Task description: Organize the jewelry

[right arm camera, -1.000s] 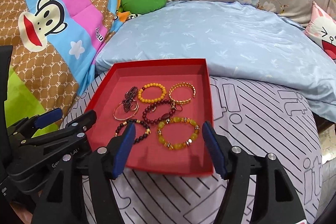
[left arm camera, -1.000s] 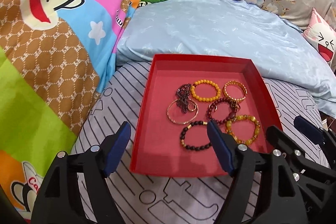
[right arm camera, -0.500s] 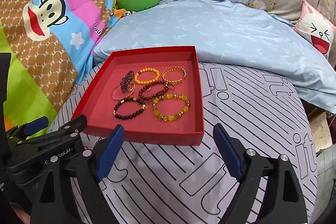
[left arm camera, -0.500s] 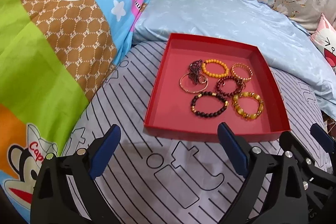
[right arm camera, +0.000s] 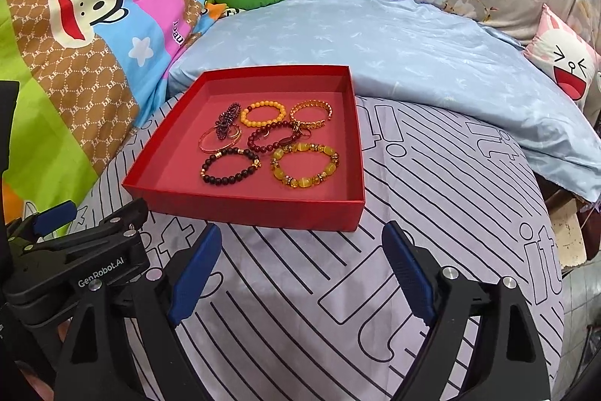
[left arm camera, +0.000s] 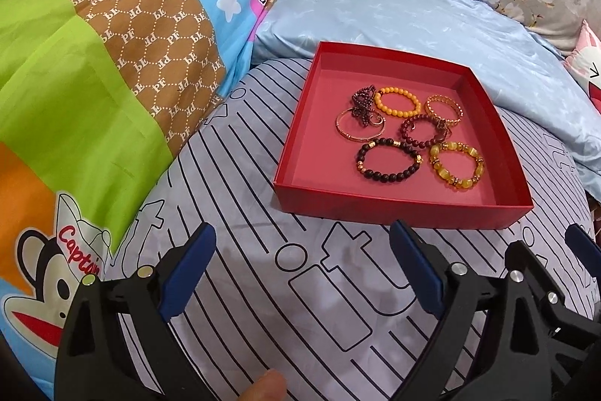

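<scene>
Left wrist view: bed with a striped grey cover [left arm camera: 285, 288]; cartoon quilt [left arm camera: 94, 81] heaped at the left, pale blue pillow [left arm camera: 394, 21] behind. On the cover sits a shallow red tray [left arm camera: 394, 207], its far edge against the pillow.

Both claws hang short of the tray's near wall, side by side. Left claw [left arm camera: 300, 273] released, jaws spread wide, nothing between them. Right claw [right arm camera: 300, 269] the same: spread, empty.

Tray contents, all loose on the floor of the tray and bunched toward its right half:
- yellow stone bracelet [right arm camera: 305, 165], near right
- black bead bracelet [right arm camera: 230, 167], near left
- dark red bead bracelet [right arm camera: 276, 138], centre, touching its neighbours
- orange bead bracelet [right arm camera: 263, 113], far middle
- gold link bracelet [right arm camera: 311, 111], far right
- thin rose-gold bangle [right arm camera: 219, 138], with a small dark purple beaded chain [right arm camera: 225, 119] draped over it

So the jewelry lies in the tray; it fits a finished gathering as well as a pile waiting to be sorted out.

Risks, as judged:
- Soft bedding: a push on the tray wall could tip or slide it.
- Chain over bangle, red bracelet crowding the gold one: lifting one piece may drag another.
- Round beads may roll out of a shallow pinch.
</scene>
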